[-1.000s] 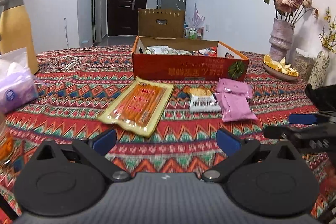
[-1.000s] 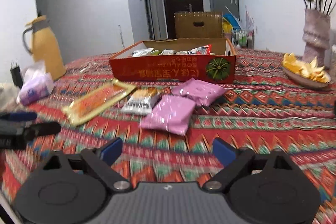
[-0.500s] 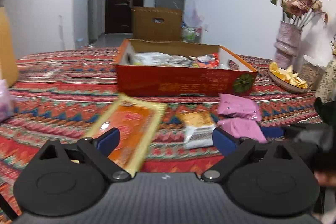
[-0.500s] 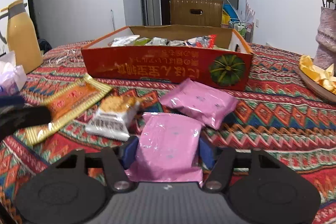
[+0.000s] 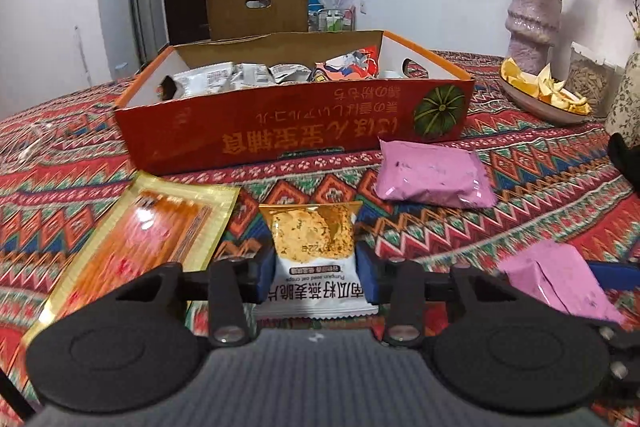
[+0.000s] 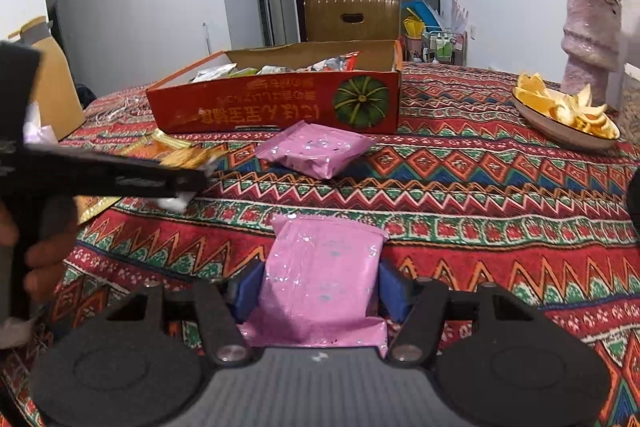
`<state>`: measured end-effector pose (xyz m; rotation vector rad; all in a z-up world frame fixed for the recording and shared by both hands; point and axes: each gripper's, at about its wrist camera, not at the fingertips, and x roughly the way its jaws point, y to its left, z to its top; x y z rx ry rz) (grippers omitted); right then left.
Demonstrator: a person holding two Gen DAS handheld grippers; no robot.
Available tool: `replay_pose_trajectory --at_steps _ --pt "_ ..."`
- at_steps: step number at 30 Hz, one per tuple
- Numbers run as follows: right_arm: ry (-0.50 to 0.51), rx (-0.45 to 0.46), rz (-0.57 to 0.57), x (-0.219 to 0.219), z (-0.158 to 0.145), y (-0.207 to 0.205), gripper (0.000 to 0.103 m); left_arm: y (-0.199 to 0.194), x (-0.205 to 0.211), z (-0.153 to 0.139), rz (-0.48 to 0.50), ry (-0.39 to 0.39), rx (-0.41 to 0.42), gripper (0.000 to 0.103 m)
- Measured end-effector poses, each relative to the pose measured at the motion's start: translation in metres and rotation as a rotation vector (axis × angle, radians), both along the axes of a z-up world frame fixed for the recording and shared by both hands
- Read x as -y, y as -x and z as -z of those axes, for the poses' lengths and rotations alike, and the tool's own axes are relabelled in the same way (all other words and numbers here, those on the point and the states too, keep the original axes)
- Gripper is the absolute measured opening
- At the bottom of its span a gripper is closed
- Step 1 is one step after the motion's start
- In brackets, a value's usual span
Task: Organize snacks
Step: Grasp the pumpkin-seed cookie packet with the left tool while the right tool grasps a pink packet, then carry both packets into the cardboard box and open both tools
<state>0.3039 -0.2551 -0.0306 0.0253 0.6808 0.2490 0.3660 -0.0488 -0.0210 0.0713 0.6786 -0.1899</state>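
1. A worktop point(image 5: 520, 187) covered in a red, green and blue zigzag cloth carries loose snack packets and an open orange cardboard box point(image 5: 296, 131), which already has several wrapped snacks inside.
2. The left claw point(image 5: 314, 277) is low over the cloth with its jaws closing; a white oat crisp packet point(image 5: 314, 247) with a golden top lies between its blue pads, which sit right at the packet's two side edges.
3. Just left of that packet lies a flat gold-edged orange packet point(image 5: 148, 239), resting on the cloth.
4. The right claw point(image 6: 320, 285) is closed on a pink packet point(image 6: 320, 267), its blue pads pressed against both sides; the packet's far end points toward the box.
5. A second pink packet point(image 6: 314, 151) lies on the cloth just in front of the box, apart from both claws.
6. In the right wrist view, the left claw's dark body and the person's hand point(image 6: 38, 251) holding it fill the left edge.
7. To the right stand a shallow dish of orange peel point(image 6: 568, 115) and a pale vase point(image 6: 588, 39) of dried roses.
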Motion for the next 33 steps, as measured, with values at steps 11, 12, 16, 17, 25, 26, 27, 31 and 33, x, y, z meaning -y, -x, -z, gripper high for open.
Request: replay_pose_trajectory --at_steps 11,12,16,17,25,26,27,31,33 --pt "-0.039 0.071 -0.042 -0.009 -0.02 0.047 0.06 0.113 -0.031 -0.037 -0.076 0.079 0.056 0.042" --pt "-0.04 0.075 -0.043 -0.01 -0.022 0.052 0.06 0.121 -0.034 -0.04 -0.084 0.085 0.065 0.042" --pt "-0.043 0.097 -0.045 -0.015 -0.03 0.068 0.061 0.142 -0.045 -0.056 -0.09 0.098 0.114 0.042" --pt "-0.042 0.103 -0.044 -0.016 -0.032 0.071 0.061 0.146 -0.046 -0.06 -0.09 0.1 0.127 0.042" --pt "-0.021 0.165 -0.049 -0.023 -0.056 0.079 0.06 0.149 -0.055 -0.081 -0.068 0.117 0.196 0.042" --pt "-0.014 0.179 -0.051 -0.024 -0.06 0.077 0.06 0.147 -0.057 -0.084 -0.064 0.119 0.204 0.042" --pt "-0.01 0.188 -0.056 -0.024 -0.064 0.075 0.06 0.144 -0.057 -0.087 -0.058 0.12 0.213 0.042" --pt "0.014 0.236 -0.09 -0.027 -0.086 0.055 0.061 0.121 -0.062 -0.104 -0.025 0.133 0.241 0.042" --pt "0.024 0.261 -0.109 -0.028 -0.098 0.042 0.061 0.103 -0.064 -0.113 -0.007 0.141 0.251 0.042"
